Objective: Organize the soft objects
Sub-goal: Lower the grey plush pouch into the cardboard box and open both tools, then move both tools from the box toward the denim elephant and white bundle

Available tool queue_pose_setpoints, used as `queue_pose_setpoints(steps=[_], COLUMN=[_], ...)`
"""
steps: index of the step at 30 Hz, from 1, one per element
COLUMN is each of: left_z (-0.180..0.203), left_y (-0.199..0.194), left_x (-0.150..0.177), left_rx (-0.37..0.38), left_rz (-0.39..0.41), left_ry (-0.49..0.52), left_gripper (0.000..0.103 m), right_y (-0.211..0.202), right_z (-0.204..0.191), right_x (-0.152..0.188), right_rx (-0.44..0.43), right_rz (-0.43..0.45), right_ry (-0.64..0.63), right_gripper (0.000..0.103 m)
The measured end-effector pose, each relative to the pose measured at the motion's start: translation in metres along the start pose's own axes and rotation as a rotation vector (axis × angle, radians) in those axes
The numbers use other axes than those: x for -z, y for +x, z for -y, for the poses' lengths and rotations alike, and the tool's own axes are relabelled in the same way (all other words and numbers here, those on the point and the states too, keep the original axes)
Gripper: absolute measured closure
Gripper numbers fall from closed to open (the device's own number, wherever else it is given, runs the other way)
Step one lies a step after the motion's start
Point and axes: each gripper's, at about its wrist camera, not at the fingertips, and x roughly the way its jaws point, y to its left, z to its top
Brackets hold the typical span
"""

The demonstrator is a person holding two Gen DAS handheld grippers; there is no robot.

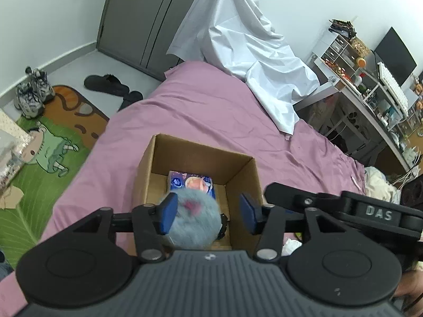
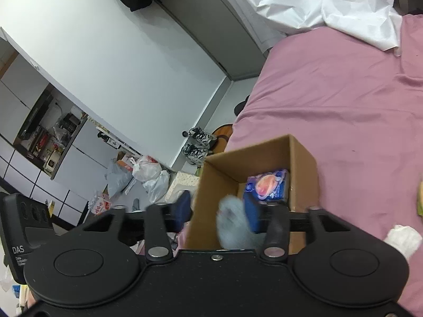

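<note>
Fluffy blue plush [image 1: 194,220] sits in the box [image 1: 239,170], near the pack [image 1: 191,182]. Both grippers, left [image 1: 207,212] and right [image 2: 219,208], stand spread, pinching nothing. Likely light and squashy; grip its middle.

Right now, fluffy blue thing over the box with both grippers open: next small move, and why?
Probably back both grippers up and away. The left gripper and right gripper are open, and the fluffy blue toy is blurred above the cardboard box, apparently dropping in beside the blue packet.

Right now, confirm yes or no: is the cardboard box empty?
No: a blue packet lies on the floor of the cardboard box.
</note>
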Motion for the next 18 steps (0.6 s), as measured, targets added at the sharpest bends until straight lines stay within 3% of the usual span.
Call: queue_pose_setpoints(steps=[11,15,18], left_z=[0.041,0.059,0.073], left_y=[-0.012,-0.014,-0.015], left_x=[0.006,0.007,0.009], left_rx=[-0.010,-0.012,-0.004], left_rz=[0.037,0.038,0.040], left_ry=[0.067,0.093,0.118], left_gripper=[0.028,0.027,0.027], right_y=[-0.060,-0.084,-0.097], right_z=[0.018,0.022,0.029], right_x=[0.001,0.002,0.001], right_rx=[0.087,0.134,0.145], right_rz=[0.074,0.115,0.132], right_ry=[-0.050,-0.079,-0.086], right_gripper=[0.020,0.010,0.009])
